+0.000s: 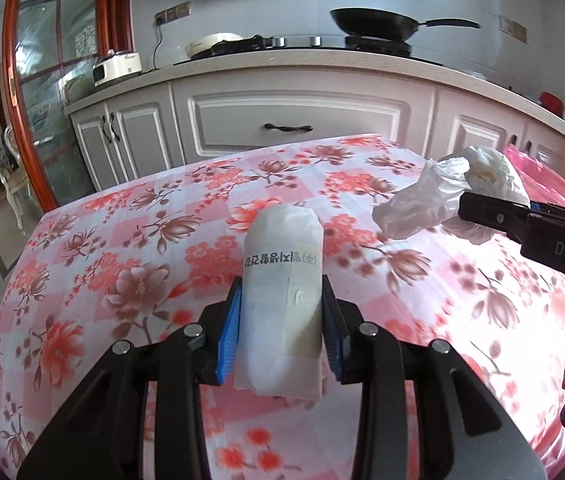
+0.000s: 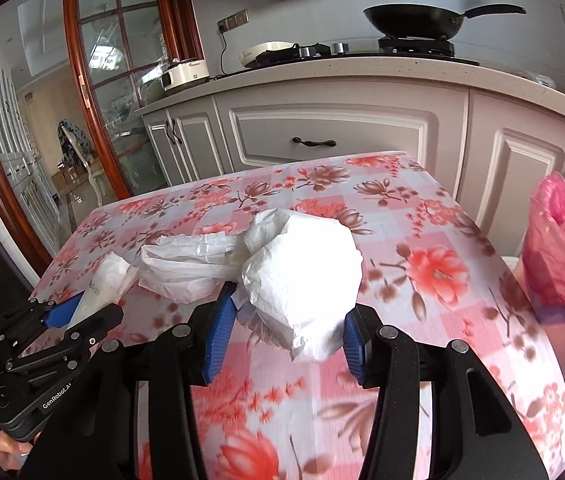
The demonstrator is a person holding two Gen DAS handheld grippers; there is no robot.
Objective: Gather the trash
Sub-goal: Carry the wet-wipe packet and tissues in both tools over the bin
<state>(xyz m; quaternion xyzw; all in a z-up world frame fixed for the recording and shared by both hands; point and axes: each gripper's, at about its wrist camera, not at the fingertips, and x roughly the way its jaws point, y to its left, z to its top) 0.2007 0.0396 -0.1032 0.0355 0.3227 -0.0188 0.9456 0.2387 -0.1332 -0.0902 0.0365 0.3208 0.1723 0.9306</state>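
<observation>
Two hand-held grippers above a floral-clothed surface [image 1: 122,248], each carrying one piece of trash.

Left hand-held gripper [image 1: 281,312]: jaws closed on a white paper packet [image 1: 282,280], blue pads pressed to its two long sides. The packet's long axis runs from 6 to 12 o'clock in the left wrist view, along the fingers, and it is clear of the surface. One line of black printed characters crosses it; they are not legible with confidence.

Right hand-held gripper [image 2: 288,320]: jaws closed on a crumpled white plastic bag [image 2: 302,268], whose bulk bulges forward toward 12 o'clock while a loose tail trails to 9 o'clock. The bag appears to be off the surface.

Governing relation: a bin lined with a pink bag [image 2: 562,256] stands off the surface's edge at 3 o'clock in the right wrist view, and at about 2 o'clock in the left wrist view, partly hidden there by the right hand-held gripper and its bag. The right hand is judged the nearer to the bin. The left must pass behind or after it.

Legible writing: "DAS" on the right hand-held gripper's body in the left wrist view; "GenRobot.AI" on the left one's body in the right wrist view.

Background: a black wok [image 2: 414,20] on the hob.
</observation>
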